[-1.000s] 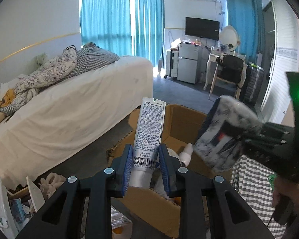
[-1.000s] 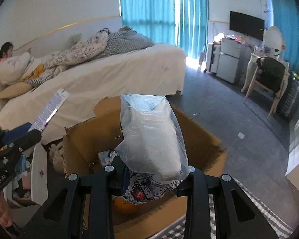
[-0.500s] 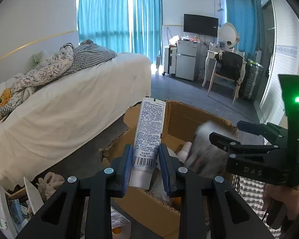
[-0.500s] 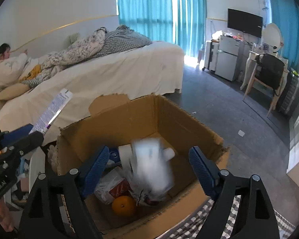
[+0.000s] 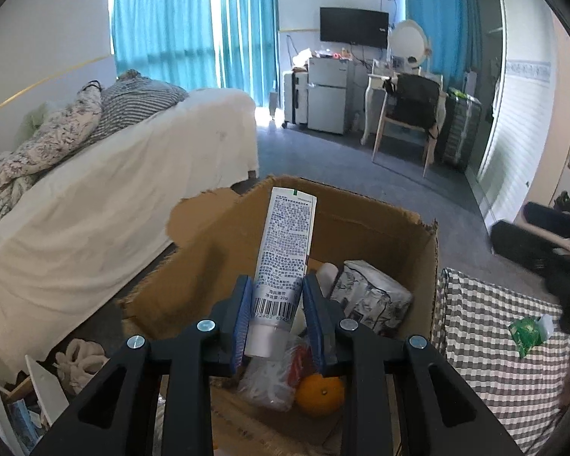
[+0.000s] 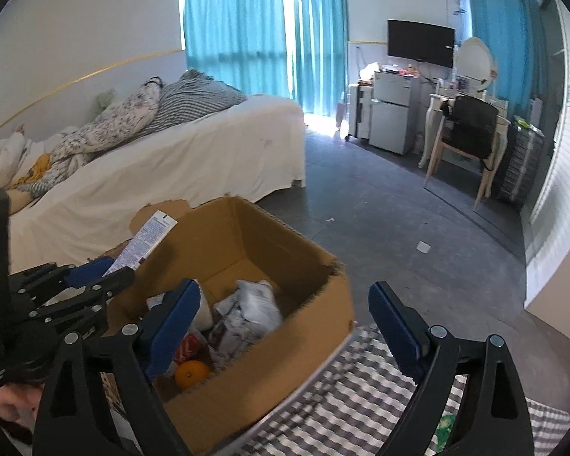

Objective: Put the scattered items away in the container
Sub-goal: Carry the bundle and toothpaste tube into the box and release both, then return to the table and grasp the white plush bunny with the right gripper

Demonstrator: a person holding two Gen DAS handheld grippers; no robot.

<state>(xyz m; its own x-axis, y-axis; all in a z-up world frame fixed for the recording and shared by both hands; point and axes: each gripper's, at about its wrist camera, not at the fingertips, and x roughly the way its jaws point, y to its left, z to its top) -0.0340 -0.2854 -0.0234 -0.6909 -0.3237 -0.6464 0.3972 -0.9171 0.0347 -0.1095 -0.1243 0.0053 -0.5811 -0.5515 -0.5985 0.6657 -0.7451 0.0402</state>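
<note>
L gripper (image 5: 276, 319) jaws clamp tube (image 5: 285, 254), long axis upright-fwd, directly over box (image 5: 399, 224) interior; I drop next. R gripper (image 6: 285, 326) jaws just opening, empty, nr box rim.

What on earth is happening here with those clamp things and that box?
A person is tidying loose items into the brown cardboard box using two hand-held claws. The left claw grips a white printed tube above the box. The right claw has just been opening and holds nothing; a patterned plastic-wrapped packet lies in the box beside an orange.
</note>
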